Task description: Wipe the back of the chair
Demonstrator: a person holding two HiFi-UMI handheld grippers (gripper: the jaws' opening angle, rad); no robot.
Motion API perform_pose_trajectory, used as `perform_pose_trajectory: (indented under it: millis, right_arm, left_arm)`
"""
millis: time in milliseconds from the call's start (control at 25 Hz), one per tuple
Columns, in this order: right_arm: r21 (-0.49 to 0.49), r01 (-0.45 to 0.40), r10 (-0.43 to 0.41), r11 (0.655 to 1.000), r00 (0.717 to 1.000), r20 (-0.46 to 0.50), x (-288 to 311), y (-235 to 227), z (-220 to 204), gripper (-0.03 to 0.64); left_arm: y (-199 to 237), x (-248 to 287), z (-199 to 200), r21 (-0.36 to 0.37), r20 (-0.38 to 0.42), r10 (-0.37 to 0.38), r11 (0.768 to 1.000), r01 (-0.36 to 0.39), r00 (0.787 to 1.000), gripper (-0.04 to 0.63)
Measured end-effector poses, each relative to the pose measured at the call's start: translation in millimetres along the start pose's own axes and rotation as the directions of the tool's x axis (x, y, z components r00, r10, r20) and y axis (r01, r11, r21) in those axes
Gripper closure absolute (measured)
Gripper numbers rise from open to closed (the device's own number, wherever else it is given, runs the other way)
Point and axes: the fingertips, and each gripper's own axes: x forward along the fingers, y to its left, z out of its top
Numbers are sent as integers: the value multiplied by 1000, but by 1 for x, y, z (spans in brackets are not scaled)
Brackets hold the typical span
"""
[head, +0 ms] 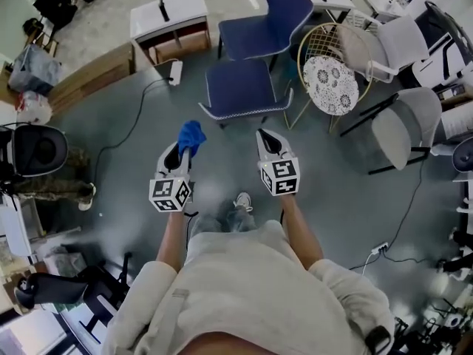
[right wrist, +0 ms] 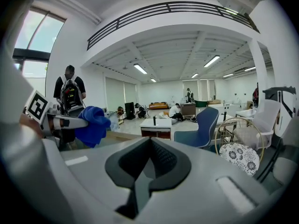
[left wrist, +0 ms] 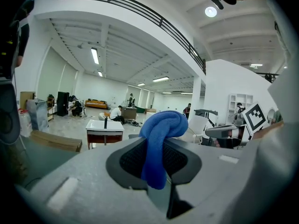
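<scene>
Nearest, the left gripper (head: 180, 152) is pinching a bunched blue cloth (head: 191, 134), while the right gripper (head: 267, 136) is hovering empty, jaws together, both pointing toward a blue chair (head: 240, 89) farther off.

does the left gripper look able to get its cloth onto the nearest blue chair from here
Probably yes: only floor lies between the left gripper, shut on the blue cloth, and the blue chair ahead.

head view: steeply down; gripper views: near-level; head+right share floral cushion (head: 330, 85)
</scene>
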Motion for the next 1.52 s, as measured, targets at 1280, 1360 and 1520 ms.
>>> perform_pose_trajectory:
  millis: [1280, 1360, 1520]
  right_arm:
    - [-39, 90, -94, 995, 991, -92, 37, 33, -119, 615]
    - [-84, 76, -84, 994, 992, -95, 43, 32, -119, 615]
    - [-290, 21, -56, 957, 992, -112, 53, 32, -107, 615]
  left_arm:
    - [82, 27, -129, -70, -71, -83, 994, 79, 994, 520]
    - [84, 31, -133, -74, -61, -84, 994, 79, 995, 520]
    - [82, 41, -139, -69, -48, -92, 994, 88, 995, 520]
